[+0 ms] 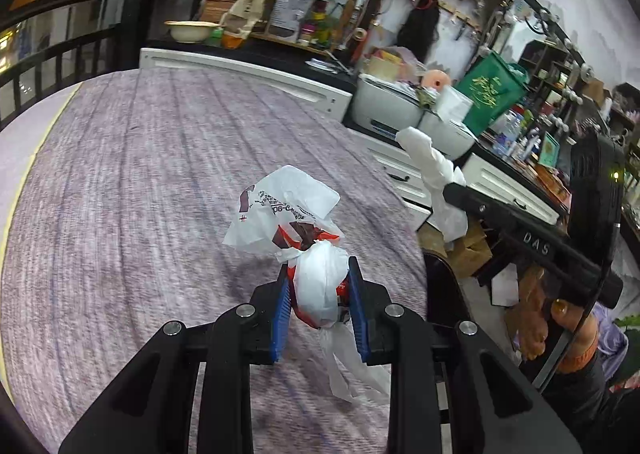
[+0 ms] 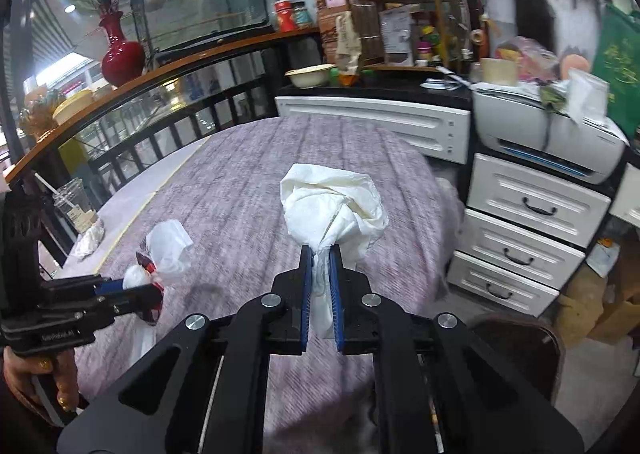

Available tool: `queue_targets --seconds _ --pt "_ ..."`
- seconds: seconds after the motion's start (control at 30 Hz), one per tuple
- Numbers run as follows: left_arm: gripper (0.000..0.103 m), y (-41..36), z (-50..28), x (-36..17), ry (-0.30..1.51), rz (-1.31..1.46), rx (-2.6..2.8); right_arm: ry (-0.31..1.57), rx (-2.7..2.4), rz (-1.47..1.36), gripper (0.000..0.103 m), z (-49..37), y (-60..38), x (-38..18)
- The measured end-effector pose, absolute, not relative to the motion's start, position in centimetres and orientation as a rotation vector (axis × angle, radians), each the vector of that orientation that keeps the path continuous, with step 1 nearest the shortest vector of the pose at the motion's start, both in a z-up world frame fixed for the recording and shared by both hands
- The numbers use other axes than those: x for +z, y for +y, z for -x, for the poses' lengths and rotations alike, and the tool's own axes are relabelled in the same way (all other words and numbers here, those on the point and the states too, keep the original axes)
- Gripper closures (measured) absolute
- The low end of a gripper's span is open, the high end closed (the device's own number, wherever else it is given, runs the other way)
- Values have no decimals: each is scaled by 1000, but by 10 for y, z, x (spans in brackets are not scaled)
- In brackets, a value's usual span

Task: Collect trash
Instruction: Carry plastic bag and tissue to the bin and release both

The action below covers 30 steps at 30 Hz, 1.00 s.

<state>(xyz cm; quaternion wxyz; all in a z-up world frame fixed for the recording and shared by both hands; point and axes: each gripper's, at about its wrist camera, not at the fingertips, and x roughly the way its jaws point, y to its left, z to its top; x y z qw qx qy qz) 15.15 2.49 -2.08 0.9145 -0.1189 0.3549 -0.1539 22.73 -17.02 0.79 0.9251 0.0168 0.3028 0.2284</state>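
My left gripper (image 1: 320,270) is shut on a knotted white plastic bag with red and dark print (image 1: 316,282), held above the purple tablecloth (image 1: 140,173). The same bag (image 2: 168,250) and left gripper (image 2: 156,290) show at the left of the right wrist view. My right gripper (image 2: 321,250) is shut on a crumpled white plastic bag (image 2: 332,201), lifted over the table. That white bag (image 1: 432,165) and the right gripper (image 1: 452,189) show at the right of the left wrist view.
A plastic cup with a straw (image 2: 74,205) and crumpled tissue (image 2: 90,240) sit at the table's left edge. White drawers (image 2: 520,238) and a printer (image 2: 548,133) stand right of the table. A dark chair back (image 2: 516,350) is at the near right. Shelves (image 2: 400,29) are behind.
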Motion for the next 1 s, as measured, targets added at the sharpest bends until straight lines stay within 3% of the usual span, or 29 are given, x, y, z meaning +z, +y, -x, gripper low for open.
queue_targets --seconds 0.33,0.73,0.8,0.87,1.0 --pt "77 -46 -159 -25 763 171 -451 662 294 -79 93 -189 -257 -32" --pt "77 -129 -175 -46 850 66 -574 836 109 -237 92 -198 -333 -120" --pt "77 -142 -179 -52 874 49 -589 865 79 -268 75 -201 -340 -134" --pt "77 -155 -181 -60 891 20 -597 889 48 -312 36 -199 -349 -146" --pt "77 -175 -187 -75 931 -32 -609 858 -4 -333 28 -182 -361 -148"
